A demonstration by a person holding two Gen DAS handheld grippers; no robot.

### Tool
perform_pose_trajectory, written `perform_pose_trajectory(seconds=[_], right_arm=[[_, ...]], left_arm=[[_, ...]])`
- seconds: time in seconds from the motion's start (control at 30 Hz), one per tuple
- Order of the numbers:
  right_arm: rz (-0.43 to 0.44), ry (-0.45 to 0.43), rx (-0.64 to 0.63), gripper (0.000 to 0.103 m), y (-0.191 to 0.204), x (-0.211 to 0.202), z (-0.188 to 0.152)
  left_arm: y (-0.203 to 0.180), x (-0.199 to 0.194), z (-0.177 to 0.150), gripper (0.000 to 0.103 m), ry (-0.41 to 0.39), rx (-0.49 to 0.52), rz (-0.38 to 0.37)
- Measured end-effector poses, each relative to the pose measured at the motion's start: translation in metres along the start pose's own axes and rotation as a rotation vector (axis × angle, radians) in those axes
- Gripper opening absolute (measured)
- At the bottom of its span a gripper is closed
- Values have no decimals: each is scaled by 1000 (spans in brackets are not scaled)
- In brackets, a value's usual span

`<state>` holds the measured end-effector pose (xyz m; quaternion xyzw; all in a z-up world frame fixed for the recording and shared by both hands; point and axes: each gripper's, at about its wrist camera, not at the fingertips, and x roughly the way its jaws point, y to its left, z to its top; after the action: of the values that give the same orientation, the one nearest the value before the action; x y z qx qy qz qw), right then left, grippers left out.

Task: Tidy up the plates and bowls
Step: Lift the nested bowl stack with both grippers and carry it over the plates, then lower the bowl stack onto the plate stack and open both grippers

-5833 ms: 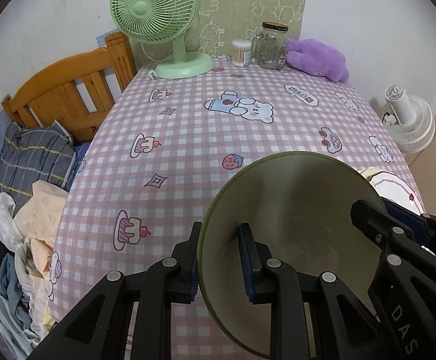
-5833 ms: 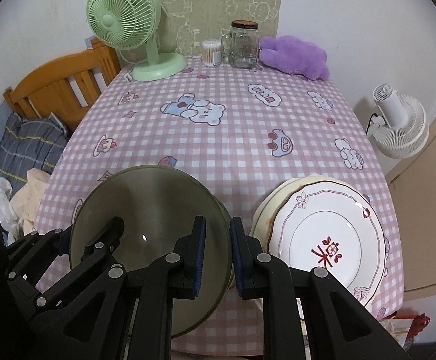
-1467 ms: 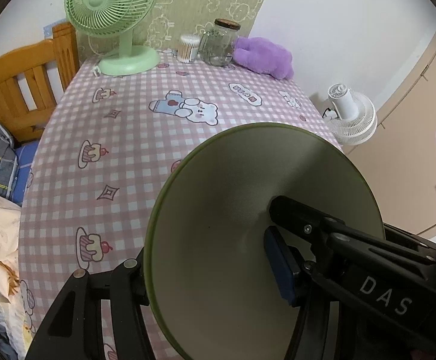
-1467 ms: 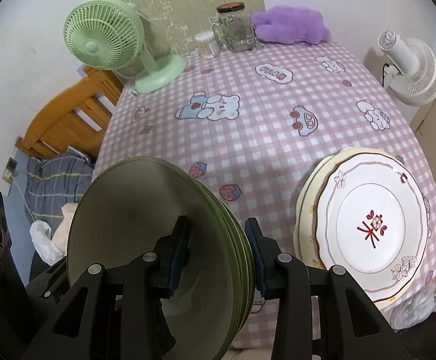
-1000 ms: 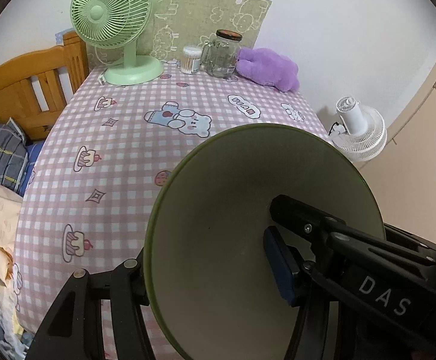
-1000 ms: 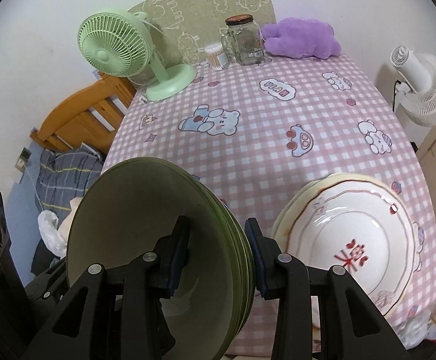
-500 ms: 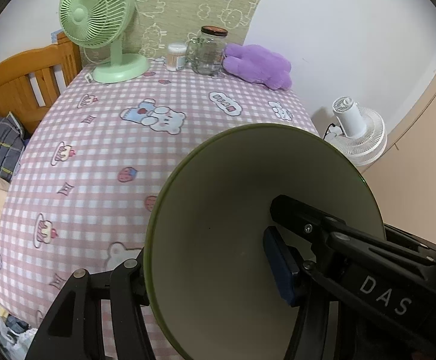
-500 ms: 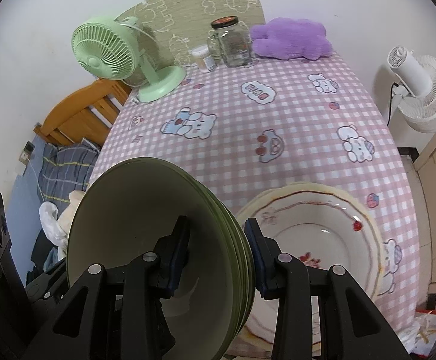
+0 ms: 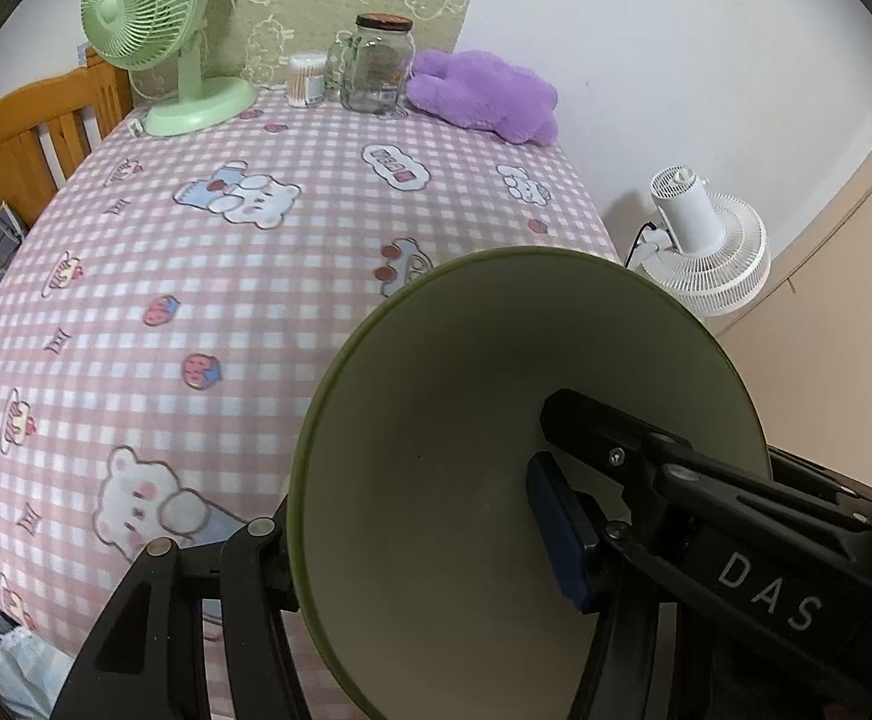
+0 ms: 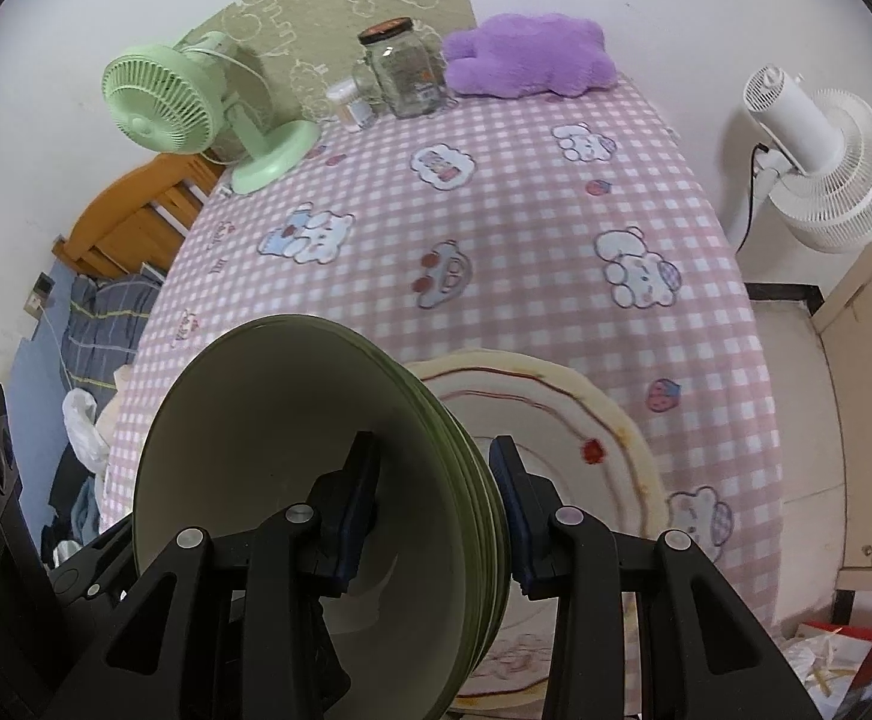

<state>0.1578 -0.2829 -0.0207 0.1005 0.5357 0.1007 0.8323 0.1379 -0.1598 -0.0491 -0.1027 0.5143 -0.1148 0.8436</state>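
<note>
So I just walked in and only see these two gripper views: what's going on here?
A person with a handheld gripper in each hand is carrying a stack of green bowls. The right gripper and the left gripper each clamp its rim from opposite sides, one finger inside and one outside. The stack is held tilted above the pink checked tablecloth, right next to the white floral plates lying near the table's front edge.

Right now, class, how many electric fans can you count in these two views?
2. A green fan stands on the table's far left corner; a white fan stands beside the table's right edge, off it. Others may be hidden.
</note>
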Motion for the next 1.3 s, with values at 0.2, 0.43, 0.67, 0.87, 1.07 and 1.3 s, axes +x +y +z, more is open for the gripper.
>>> perform_pose_trajectory(seconds=[0.2,0.43,0.67,0.87,1.07,1.3], right_arm=[[-1,31,-10,41,-21,5,-2],[1,78,-20,41,-31,19,-3],[9,104,-26,41,-35,30,0],[18,114,-26,41,-37,33,3],[58,112,-15,41,-44,32,0],[55,89,-53,46,-45,29,-6]], left_arm=[[-12,13,-6,60,20,-27,5],[-13,28,-12,60,60,-64,14],[-15,34,-9,60,61,-49,45],[-21,35,-6,62,55,-27,75],[-24,35,-8,62,54,-30,95],[-27,33,-14,74,46,-24,126]])
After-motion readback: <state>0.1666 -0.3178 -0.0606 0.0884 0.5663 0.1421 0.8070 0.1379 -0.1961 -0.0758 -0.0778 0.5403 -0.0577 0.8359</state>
